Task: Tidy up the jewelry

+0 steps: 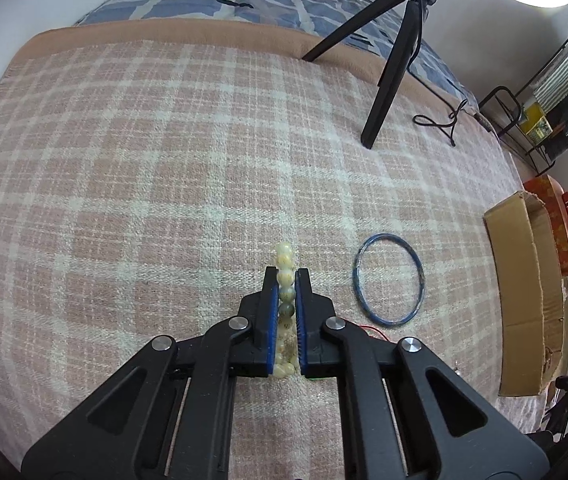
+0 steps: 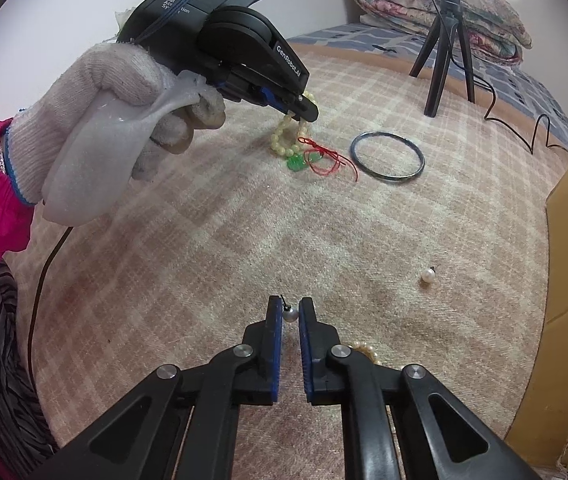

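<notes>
Both tongs are pinching jewelry: the left gripper (image 1: pixel 287 276) is squeezing a cream bead bracelet (image 1: pixel 286 280) at lower centre of the left wrist view, and the right gripper (image 2: pixel 290 305) is nipping a pearl earring (image 2: pixel 290 314) at lower centre of the right wrist view. Strung beads are likely hanging limp and light, so a grip across the strand is suiting them. Round and slick, the pearl is probably threatening to squirt free. A blue bangle (image 1: pixel 388 280), looking stiff, is lying right of centre, near the cardboard box (image 1: pixel 523 300).
</notes>
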Tool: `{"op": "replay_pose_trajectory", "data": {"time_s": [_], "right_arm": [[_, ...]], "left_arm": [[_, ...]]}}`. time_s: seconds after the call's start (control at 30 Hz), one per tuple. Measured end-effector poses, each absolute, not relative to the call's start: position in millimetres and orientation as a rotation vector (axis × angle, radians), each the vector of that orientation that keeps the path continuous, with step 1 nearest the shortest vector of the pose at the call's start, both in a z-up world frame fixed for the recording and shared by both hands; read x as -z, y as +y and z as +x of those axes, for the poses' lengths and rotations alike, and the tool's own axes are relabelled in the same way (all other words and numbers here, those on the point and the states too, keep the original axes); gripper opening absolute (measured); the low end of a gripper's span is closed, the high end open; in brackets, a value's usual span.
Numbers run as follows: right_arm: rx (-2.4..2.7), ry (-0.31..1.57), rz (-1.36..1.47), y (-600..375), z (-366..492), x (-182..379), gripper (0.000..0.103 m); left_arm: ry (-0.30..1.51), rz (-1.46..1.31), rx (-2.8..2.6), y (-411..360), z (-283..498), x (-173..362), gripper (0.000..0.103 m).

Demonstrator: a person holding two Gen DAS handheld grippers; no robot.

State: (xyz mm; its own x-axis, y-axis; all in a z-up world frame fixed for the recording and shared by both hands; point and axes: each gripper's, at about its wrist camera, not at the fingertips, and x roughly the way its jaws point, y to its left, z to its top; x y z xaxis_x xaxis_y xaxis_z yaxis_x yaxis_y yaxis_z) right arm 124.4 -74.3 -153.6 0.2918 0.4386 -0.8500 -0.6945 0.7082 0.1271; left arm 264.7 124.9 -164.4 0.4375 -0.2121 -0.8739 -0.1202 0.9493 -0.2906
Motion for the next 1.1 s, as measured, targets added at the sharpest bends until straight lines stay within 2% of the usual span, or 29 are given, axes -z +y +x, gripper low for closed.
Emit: {"op": "replay_pose_trajectory", "data": {"time_s": [0.57, 1.1], "right_arm": [[-0.751, 0.940, -0.288, -84, 103, 114, 0.006], [-0.682, 0.869, -0.222, -132, 86, 77, 0.006]], "left_arm": [[1.010, -0.311, 0.077, 120, 227, 97, 0.006], [0.961, -0.276, 0.217, 37, 218, 55, 0.006]]}}
